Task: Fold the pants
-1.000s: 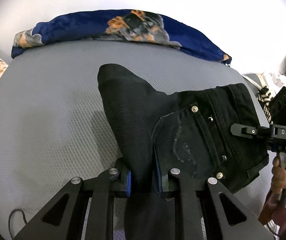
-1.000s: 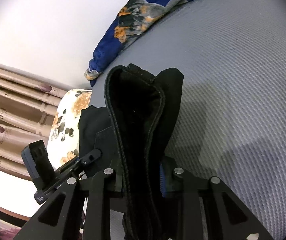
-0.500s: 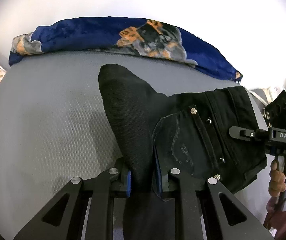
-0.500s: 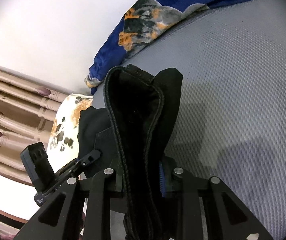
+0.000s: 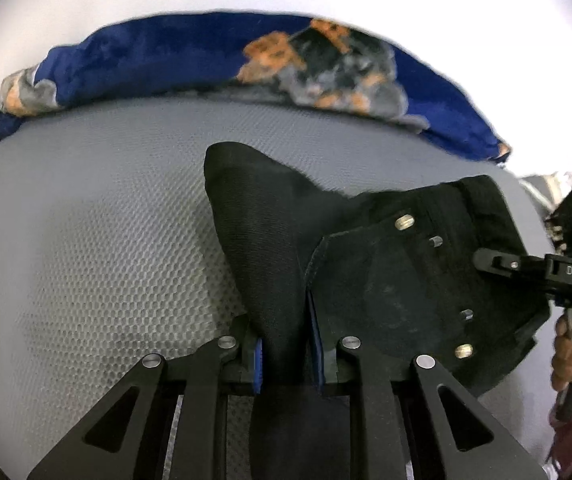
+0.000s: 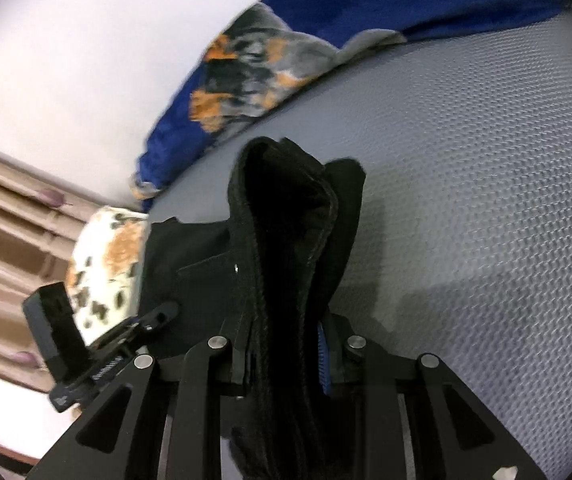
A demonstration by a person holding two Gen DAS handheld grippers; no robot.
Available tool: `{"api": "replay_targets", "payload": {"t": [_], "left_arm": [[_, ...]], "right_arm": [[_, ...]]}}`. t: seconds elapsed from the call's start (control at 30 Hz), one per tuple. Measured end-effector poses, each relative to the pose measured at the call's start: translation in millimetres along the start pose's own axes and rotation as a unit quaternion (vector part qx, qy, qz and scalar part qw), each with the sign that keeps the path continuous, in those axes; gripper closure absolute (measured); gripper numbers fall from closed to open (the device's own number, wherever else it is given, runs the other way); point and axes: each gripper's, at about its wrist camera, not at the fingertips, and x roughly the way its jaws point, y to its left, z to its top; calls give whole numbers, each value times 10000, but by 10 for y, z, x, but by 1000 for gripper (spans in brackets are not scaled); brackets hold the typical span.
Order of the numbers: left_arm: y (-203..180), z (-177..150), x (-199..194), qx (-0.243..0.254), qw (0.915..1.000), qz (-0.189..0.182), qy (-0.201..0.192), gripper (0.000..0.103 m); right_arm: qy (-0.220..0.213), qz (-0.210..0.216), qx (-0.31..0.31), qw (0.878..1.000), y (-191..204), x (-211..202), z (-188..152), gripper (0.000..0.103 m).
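While its jaws are opening, the left hand-held gripper [image 5: 286,354] pinches black pants [image 5: 386,280]; the right hand-held gripper [image 6: 286,356] clamps them.

Black pants [image 6: 286,240] between right tongs [image 6: 286,356]

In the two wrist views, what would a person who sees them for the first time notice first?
First, the black pants: a bunch of the dark cloth fills the middle of each view, with metal rivets showing in the left wrist view. The left gripper has cloth between its jaws, which are opening; the right gripper is shut on a thick folded edge. Behind, a blue blanket with orange patches lies along the far edge of the grey mattress.
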Motion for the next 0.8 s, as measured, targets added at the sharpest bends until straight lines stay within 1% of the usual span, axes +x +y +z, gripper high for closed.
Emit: {"api": "replay_targets", "payload": {"t": [0.03,0.07,0.1,0.13,0.17,0.27,0.4,0.47,0.6,0.67,0.8], "left_arm": [[21,-20,27,-7,10000,-12,-6,80],[40,-39,47,-10,10000,-8,-11,75],[57,-60,69,-15,10000,35,-6,68],[75,-87,95,-27,9999,112,3,64],[85,-108,113,-38,9999,162,23,59],[103,-204,97,-82,9998,190,-27,55],[117,-352,28,-129,9996,249,-37,46],[116,-427,-36,-147,9993,340,-65,45],[64,-596,-211,-15,9970,755,-152,45],[15,-677,-303,17,9958,897,-155,45],[-78,-865,-537,-28,9934,1125,-231,45]], "right_arm": [[-4,-151,-25,9999,-24,33,-9,78],[-6,-260,-69,9996,-32,59,-22,74],[-24,-419,-188,9989,-35,81,-47,71],[-48,-572,-271,9980,-32,87,-66,65],[-73,-748,-370,9965,-21,85,-94,61],[-70,-858,-329,9957,-39,56,-137,57],[-84,-1006,-364,9942,-44,-26,-297,57],[-165,-1124,-434,9926,-8,-86,-370,55],[-352,-1399,-613,9876,142,-219,-488,55],[-451,-1549,-700,9844,213,-300,-571,52],[-696,-1606,-643,9825,274,-514,-745,49]]}}
